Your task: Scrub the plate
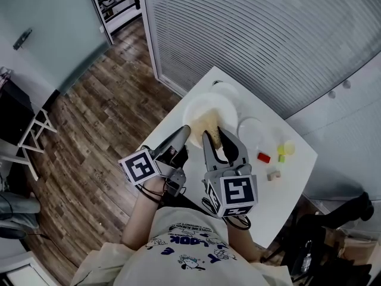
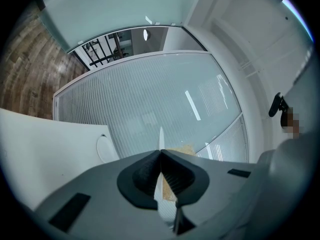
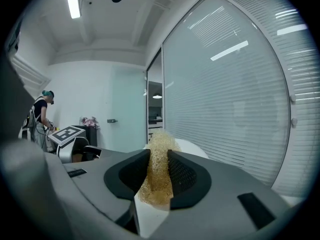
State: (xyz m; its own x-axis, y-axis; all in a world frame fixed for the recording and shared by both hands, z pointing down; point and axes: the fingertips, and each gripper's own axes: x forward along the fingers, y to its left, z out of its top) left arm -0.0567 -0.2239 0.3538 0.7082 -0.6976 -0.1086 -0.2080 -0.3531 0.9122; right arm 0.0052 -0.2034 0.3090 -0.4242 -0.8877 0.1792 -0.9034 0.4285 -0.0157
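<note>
**Plate Gripped at Rim, Scrubber Laid on It**

The plate (image 1: 205, 107) is pinched by its rim in the left gripper (image 1: 185, 133), over the white table (image 1: 289, 180). A tan mesh scrubber (image 3: 156, 169) is clamped in the right gripper (image 1: 215, 137) (and set against the plate's face).

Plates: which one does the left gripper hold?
The largest plate, held at its rim by the left gripper, tan scrubber against it; the two smaller plates lie free.
</note>
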